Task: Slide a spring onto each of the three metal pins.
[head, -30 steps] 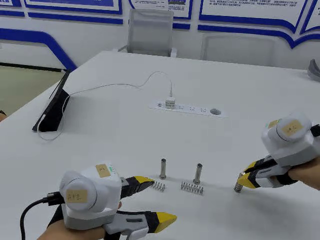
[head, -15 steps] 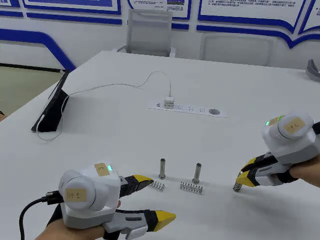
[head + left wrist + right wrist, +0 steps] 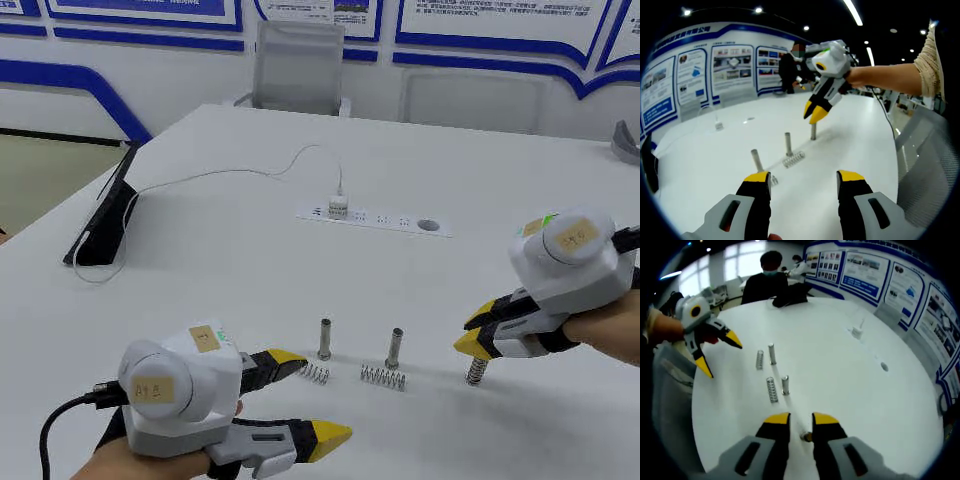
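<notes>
Three cylindrical metal pins stood upright on the smooth white table (image 3: 240,270). The first pin (image 3: 325,338) and second pin (image 3: 395,347) were bare. A short spring (image 3: 316,373) and a long spring (image 3: 383,377) (coiled wire, lying sideways) rested at their bases. The third pin (image 3: 477,363) wore a fitted spring (image 3: 475,376) that hid most of its shaft. The right gripper (image 3: 472,330) hung just above, jaws narrowly parted, apparently gripping nothing. The left gripper (image 3: 327,396) had its jaws spread wide.

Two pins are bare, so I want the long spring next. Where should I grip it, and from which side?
I'd pinch the long spring across its middle coils, coming down from above: it lies flat on the table in front of the middle pin, so both ends stay free.
</notes>
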`<control>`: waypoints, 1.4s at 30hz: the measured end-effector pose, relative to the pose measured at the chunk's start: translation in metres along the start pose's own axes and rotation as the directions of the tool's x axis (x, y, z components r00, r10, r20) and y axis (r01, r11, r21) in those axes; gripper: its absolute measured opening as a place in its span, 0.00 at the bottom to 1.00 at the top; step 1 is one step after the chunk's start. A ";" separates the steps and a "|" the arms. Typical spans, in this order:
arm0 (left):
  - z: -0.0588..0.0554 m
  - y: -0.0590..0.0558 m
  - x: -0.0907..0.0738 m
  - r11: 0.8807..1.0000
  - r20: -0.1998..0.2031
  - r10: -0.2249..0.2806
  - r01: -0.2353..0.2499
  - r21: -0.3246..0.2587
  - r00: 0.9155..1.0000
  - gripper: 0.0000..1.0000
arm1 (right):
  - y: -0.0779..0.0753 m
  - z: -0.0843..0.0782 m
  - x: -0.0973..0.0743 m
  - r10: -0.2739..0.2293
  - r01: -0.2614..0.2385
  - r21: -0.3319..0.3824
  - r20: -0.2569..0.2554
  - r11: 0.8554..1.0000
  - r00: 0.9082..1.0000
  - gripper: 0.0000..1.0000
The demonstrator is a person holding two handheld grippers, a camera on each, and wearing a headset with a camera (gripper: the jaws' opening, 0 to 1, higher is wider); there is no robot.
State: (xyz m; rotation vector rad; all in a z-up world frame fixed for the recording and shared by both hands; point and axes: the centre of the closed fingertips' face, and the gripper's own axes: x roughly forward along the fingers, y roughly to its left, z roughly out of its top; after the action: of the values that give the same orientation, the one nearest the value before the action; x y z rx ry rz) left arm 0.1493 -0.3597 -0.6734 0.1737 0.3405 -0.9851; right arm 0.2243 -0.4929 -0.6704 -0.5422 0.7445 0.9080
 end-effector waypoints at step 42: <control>-0.004 0.002 -0.004 1.000 -0.013 0.011 -0.011 -0.003 1.000 0.53 | 0.055 -0.002 0.069 0.159 -0.170 -0.100 -0.104 0.980 0.982 0.15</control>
State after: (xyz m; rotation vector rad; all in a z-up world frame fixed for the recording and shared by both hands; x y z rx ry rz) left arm 0.1480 -0.3540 -0.6752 0.1794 0.3528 -0.9731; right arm 0.2046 -0.4313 -0.7303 -0.6305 0.8393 1.0871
